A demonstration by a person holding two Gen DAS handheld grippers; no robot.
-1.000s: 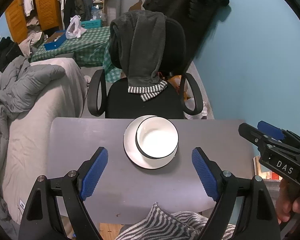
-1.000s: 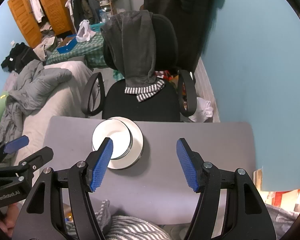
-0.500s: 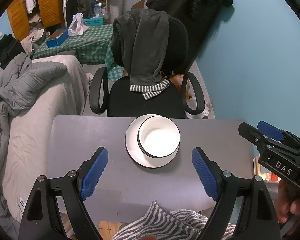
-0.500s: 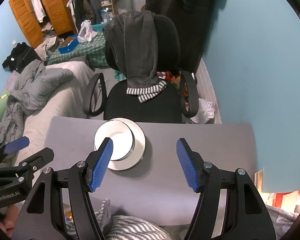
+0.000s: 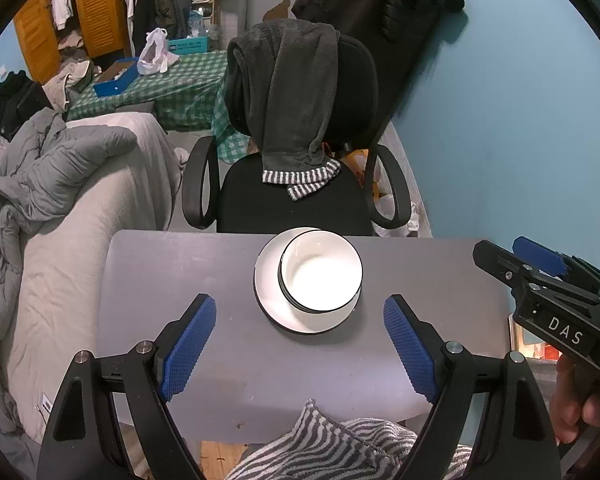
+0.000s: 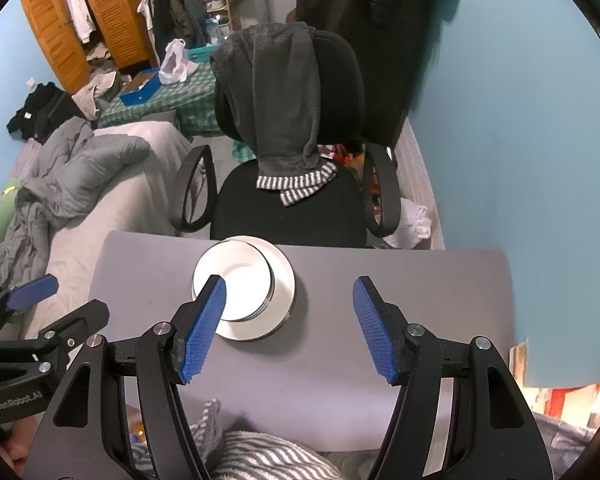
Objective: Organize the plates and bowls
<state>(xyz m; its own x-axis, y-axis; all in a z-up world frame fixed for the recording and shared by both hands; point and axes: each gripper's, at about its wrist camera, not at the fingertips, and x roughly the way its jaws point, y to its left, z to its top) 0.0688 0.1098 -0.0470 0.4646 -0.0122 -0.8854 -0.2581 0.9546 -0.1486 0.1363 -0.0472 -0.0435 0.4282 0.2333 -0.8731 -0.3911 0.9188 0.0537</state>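
Observation:
A white bowl (image 5: 320,276) with a dark rim sits on a white plate (image 5: 272,304) near the far edge of the grey table (image 5: 180,264). My left gripper (image 5: 300,336) hovers above the table on the near side of the stack, open and empty. In the right wrist view the bowl (image 6: 240,284) and plate (image 6: 284,280) lie left of centre. The right gripper (image 6: 290,330) is open too, nothing between its blue pads, and its left finger (image 6: 204,328) overlaps the bowl's near edge in the picture. Each gripper shows at the edge of the other's view.
A black office chair (image 5: 300,200) draped with a dark garment stands just past the table's far edge. A bed with grey bedding (image 5: 60,184) runs along the left. A blue wall (image 5: 520,120) closes the right side. Striped fabric (image 5: 324,448) lies below the near edge.
The view drifted very slightly, so the plate and bowl sit a touch further right in both views. Both grippers stay open and nothing was touched.

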